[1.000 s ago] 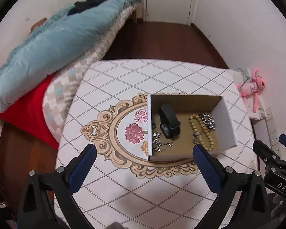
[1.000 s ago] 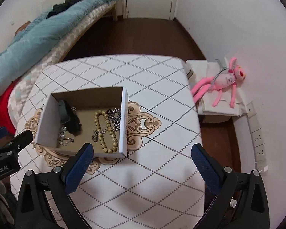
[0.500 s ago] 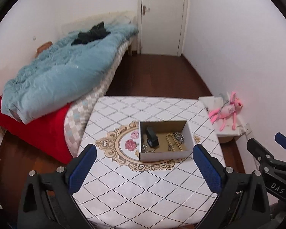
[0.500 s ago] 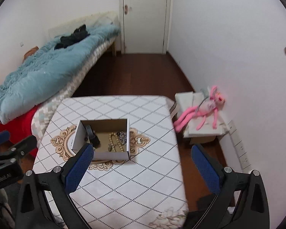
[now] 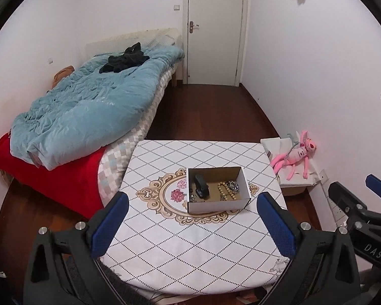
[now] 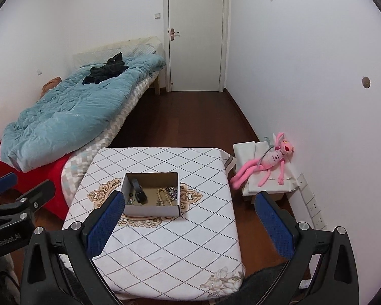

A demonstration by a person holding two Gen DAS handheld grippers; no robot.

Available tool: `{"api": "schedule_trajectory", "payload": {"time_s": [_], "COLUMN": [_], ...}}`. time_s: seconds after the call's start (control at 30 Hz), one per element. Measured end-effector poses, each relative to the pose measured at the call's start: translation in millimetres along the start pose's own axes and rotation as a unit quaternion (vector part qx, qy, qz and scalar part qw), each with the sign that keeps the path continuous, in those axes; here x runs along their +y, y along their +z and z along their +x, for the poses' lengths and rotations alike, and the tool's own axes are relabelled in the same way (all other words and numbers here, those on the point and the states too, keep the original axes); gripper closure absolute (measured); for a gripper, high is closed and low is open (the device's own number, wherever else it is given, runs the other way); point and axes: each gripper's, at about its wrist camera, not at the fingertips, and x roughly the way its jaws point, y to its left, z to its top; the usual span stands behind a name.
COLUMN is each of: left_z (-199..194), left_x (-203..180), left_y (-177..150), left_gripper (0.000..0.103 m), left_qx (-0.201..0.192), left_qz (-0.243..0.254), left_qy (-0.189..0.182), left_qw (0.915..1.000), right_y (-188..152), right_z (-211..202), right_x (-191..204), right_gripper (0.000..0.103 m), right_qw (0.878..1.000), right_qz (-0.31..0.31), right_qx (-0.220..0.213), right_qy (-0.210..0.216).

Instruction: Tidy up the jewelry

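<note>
Jewelry is all sitting loose in the open cardboard box (image 5: pixel 217 204) near the middle of the table (image 5: pixel 190 251): a beaded bracelet (image 5: pixel 226 191), a shiny metal chain piece (image 5: pixel 233 186) touching it, a black watch-looking thing (image 5: pixel 202 186), and some small silvery bits (image 5: pixel 192 198) in the front left corner. My guess is it's all light. The chain and beads look floppy and prone to snagging each other, so I'd pinch the bracelet at one bead on its free side rather than scoop. The black piece looks stiff, so grab it across the body. The tiny bits seem fiddly (easy to drop). Left hand-held gripper (image 5: pixel 192 222) and right hand-held gripper (image 6: pixel 190 218) are both spread wide with nothing in them, well back from the box.
</note>
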Motion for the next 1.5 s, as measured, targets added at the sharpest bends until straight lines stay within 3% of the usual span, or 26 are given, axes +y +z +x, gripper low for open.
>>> {"api": "schedule_trajectory", "payload": {"time_s": [0.2,0.5,0.8,1.5], "left_z": [21,56,85,90], "left_x": [0,-5,-8,-3], "left_y": [6,14,16,15], "left_gripper": [0.000,0.000,0.000,0.000], "left_qx": [0.030,0.056,0.092,0.101], "left_qz": [-0.006,-0.001,0.004,-0.012], "left_qy": [0.002,0.030,0.032,0.031], "left_qw": [0.9995,0.9980,0.9953,0.9943], "right_y": [9,27,30,24], "right_z": [15,69,111,117], "right_x": [-5,1,10,11], "right_gripper": [0.000,0.000,0.000,0.000], "right_qw": [1.000,0.999,0.996,0.995], "right_qz": [0.008,-0.001,-0.012,-0.011], "right_qx": [0.013,0.048,0.086,0.103], "right_qy": [-0.001,-0.003,-0.004,-0.007]}}
